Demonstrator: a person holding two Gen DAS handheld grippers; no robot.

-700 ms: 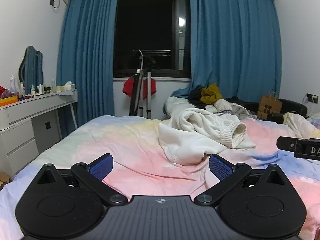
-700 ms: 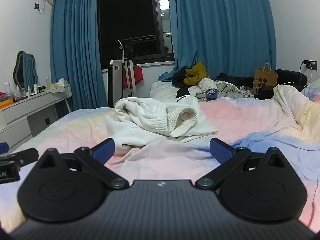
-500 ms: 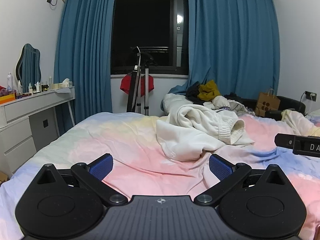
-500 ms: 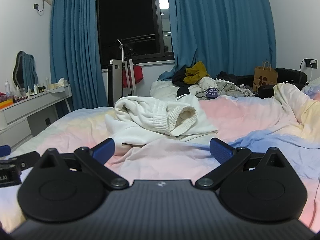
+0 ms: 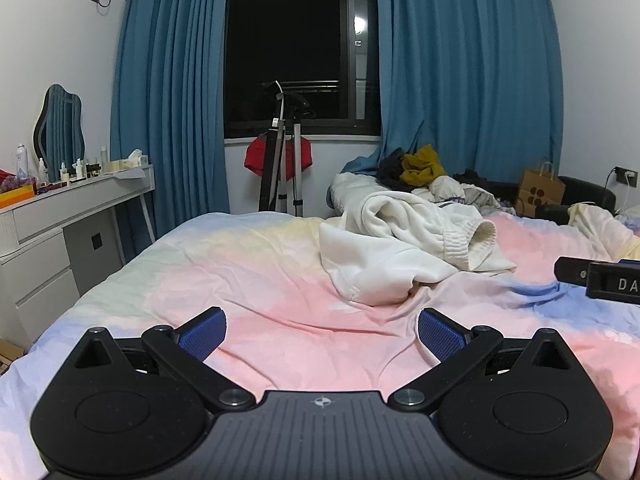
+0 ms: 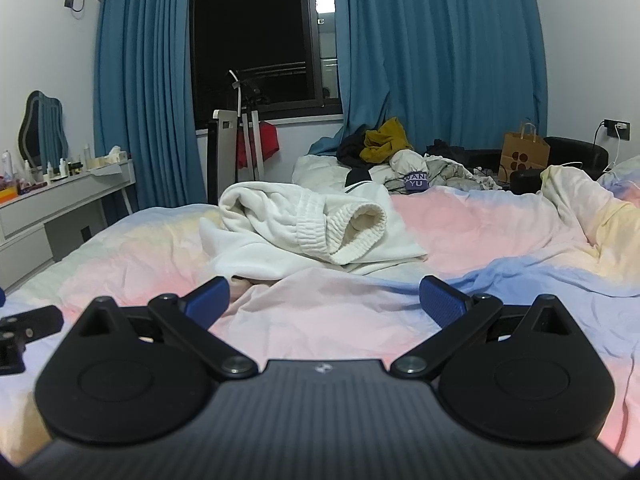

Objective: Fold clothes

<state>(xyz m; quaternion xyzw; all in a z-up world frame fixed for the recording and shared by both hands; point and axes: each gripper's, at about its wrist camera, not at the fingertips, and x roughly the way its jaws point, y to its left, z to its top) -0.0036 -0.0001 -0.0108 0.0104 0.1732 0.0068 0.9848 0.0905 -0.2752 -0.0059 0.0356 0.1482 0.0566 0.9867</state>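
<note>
Ahead of both empty, wide-spread tools point(image 5: 322, 332) point(image 6: 325, 300) lies the crumpled white garment point(image 5: 404, 248).

Pretty evenly lit room, soft indoor light from overhead, no hard shadows on the bedsheet point(image 5: 260, 280). The window point(image 5: 296, 48) is pitch black apart from a small bright glare spot. Heavy fisheye bend with dark corners; focus stays sharp.

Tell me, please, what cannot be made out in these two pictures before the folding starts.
- White garment: crumpled in both views; its own folds hide its type and shape.
- Right gripper: cut off by the left view's right edge.
- Left gripper: cut off by the right view's left edge.
- Bottles on the desk: too small to identify.
- Clothes pile behind: overlapping, pieces uncountable.
</note>
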